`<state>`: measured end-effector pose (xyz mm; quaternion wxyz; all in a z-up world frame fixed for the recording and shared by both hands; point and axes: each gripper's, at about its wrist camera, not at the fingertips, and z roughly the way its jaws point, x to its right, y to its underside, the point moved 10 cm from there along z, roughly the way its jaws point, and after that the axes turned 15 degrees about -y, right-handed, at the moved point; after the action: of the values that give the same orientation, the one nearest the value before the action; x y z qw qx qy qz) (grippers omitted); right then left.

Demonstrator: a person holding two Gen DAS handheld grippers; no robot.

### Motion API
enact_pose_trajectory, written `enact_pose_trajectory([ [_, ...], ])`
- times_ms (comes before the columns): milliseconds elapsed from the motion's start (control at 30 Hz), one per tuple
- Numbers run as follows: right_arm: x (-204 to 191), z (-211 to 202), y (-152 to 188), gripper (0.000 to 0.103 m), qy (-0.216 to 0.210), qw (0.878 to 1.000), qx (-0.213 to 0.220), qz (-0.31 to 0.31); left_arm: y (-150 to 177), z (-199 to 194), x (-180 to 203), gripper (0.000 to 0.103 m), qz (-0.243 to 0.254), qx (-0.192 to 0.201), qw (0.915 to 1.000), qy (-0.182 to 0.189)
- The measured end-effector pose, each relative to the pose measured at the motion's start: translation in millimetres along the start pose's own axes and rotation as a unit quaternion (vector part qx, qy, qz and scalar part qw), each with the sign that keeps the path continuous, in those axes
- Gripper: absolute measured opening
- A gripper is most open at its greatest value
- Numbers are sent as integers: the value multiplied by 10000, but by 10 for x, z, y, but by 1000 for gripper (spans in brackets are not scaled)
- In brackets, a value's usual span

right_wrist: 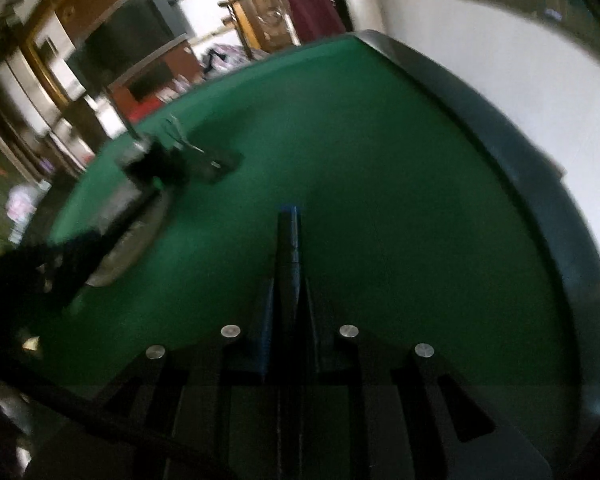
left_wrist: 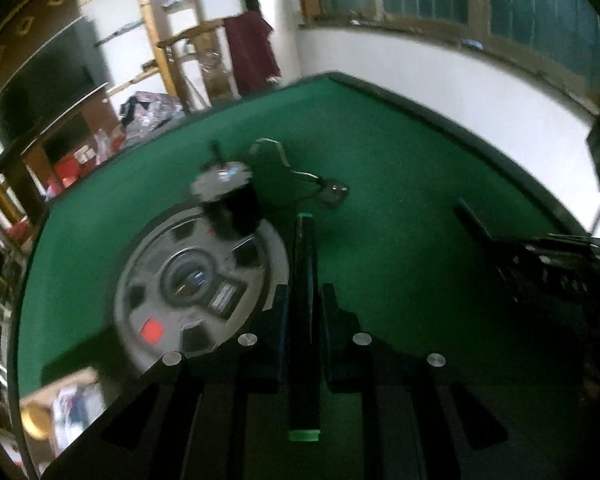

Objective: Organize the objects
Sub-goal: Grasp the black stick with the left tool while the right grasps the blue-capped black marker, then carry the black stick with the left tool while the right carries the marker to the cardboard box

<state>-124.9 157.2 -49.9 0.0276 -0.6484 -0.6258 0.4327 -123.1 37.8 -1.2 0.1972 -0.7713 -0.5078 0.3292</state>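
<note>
Green felt table [left_wrist: 400, 152] filled most of both views, dark raised rim along the right edge.

Grey round plate [left_wrist: 196, 284], with recessed pockets and a centre hub, was seen lower left of centre in the left wrist view. It reads as rigid moulded plastic, probably light; too wide for the jaws across, so the rim edge is judged the place to grip.

Small black cylinder with a silver cap [left_wrist: 230, 196] sat at the plate's upper edge; blurred, type unclear. A metal clip with a wire to a small square part [left_wrist: 332, 192] lay just beside it on the felt, likely thin, light and prone to snagging.

Left gripper [left_wrist: 304, 320] was clenched on a dark green-tipped marker [left_wrist: 304, 264], held lengthwise between the jaws, centre frame. Stiff, smooth barrel: slip along the jaws is possible.

Right gripper [right_wrist: 290, 300] was clenched on a dark blue-tipped pen-like stick [right_wrist: 289, 240], centre of the right wrist view, over bare felt.
</note>
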Motion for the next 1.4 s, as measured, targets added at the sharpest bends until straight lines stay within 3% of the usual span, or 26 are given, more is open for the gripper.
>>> enact_pose_trajectory([
  [100,-144,-65,-23,12,-500,9986,155,77,125,-269,-180,12,-237,147,9996,-62],
  [267,-440,-14,-1,12,-893,9958,153,113,296,-647,-575,12,-675,363,9970,-110],
  [567,-1455,51,216,12,-1501,9877,-73,-440,842,-1152,-1474,12,-1515,605,9852,-528],
  [833,-2419,45,461,13,-2038,9729,-395,-1013,1418,-1077,-2151,12,-2220,412,9703,-872],
  [1000,-2873,259,685,13,-2364,9611,-867,-1138,1684,-941,-2333,12,-2499,270,9638,-888],
  [1200,-3138,809,1025,13,-2286,9531,-1549,-1241,1931,-800,-2337,12,-2699,92,9596,-791],
  [1400,-3223,1290,1256,13,-2082,9511,-1939,-1205,2058,-697,-2261,12,-2826,-27,9574,-592],
])
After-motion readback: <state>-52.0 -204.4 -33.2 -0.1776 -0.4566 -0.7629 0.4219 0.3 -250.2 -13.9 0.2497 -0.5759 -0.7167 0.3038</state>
